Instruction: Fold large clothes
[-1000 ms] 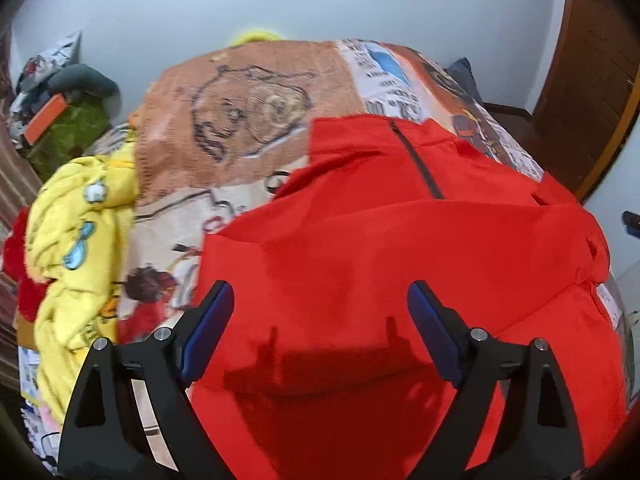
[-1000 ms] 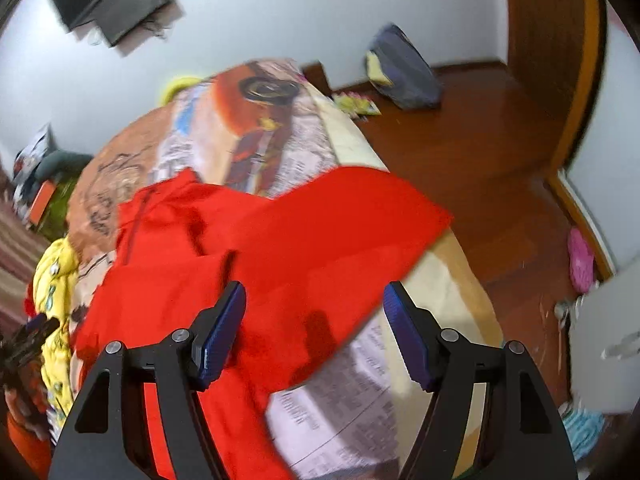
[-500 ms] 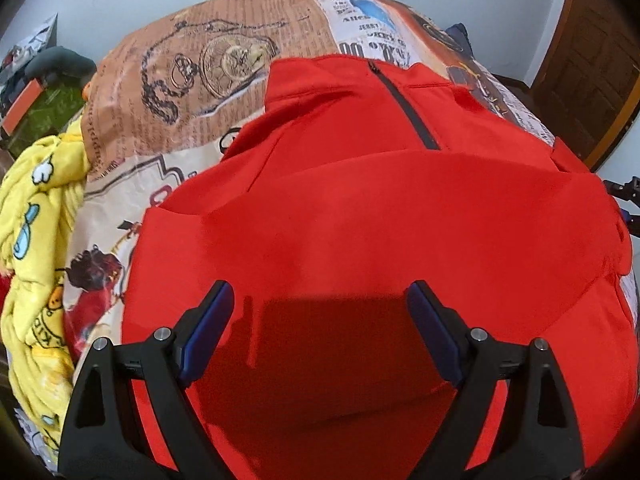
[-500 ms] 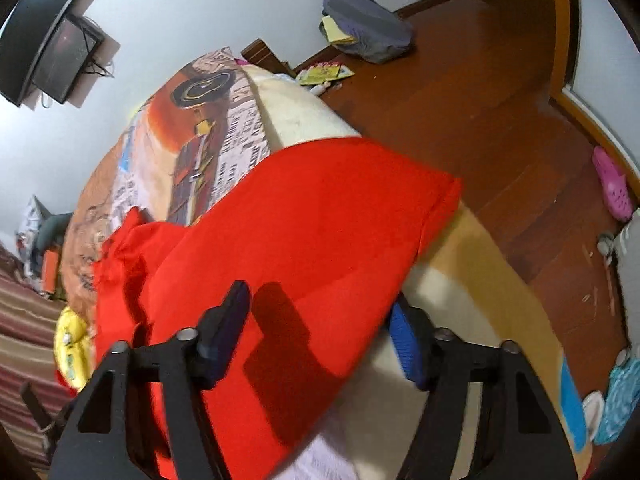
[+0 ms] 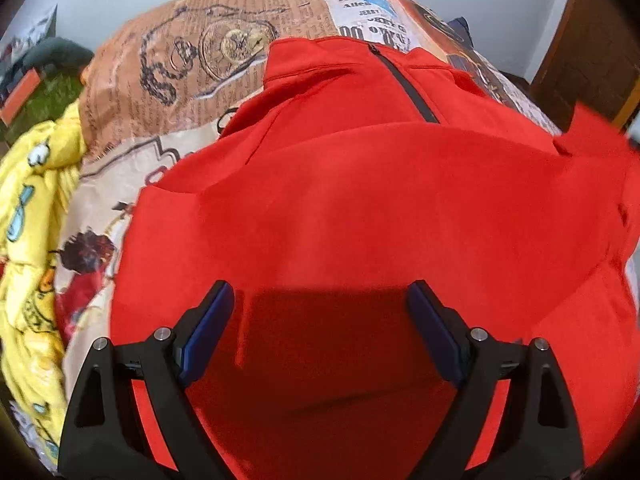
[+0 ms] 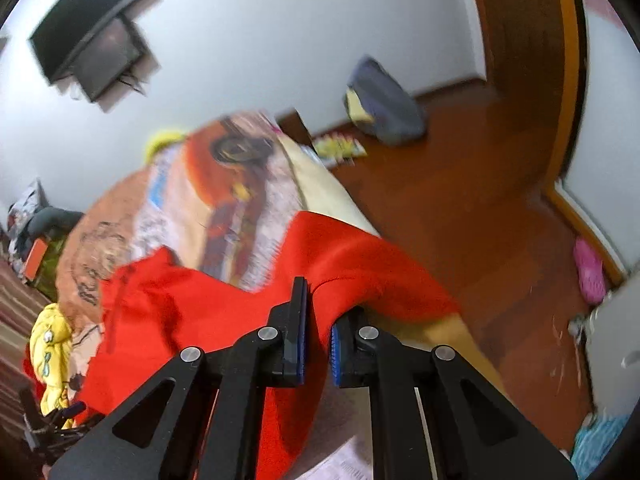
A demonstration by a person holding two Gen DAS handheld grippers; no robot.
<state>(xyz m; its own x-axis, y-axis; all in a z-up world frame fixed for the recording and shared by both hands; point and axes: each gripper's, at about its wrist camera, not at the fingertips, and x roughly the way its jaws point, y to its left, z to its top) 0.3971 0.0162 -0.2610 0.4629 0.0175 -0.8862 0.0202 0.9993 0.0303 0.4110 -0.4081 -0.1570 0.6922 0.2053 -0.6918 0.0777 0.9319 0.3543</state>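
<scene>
Yellow bedding (image 5: 30,216) is bunched at the far left edge of the printed bedspread (image 5: 192,92), and beside it the red jacket (image 5: 360,208) lies spread across the bed, zip up. The left gripper (image 5: 320,332) has come down close over the jacket's near part, jaws wide, nothing between its pads. Further right, the right gripper (image 6: 316,336) has just been closing and now pinches the jacket's sleeve (image 6: 360,264), which half a second ago lay flat and is now lifted. That suggests the sleeve fold inward is starting.
</scene>
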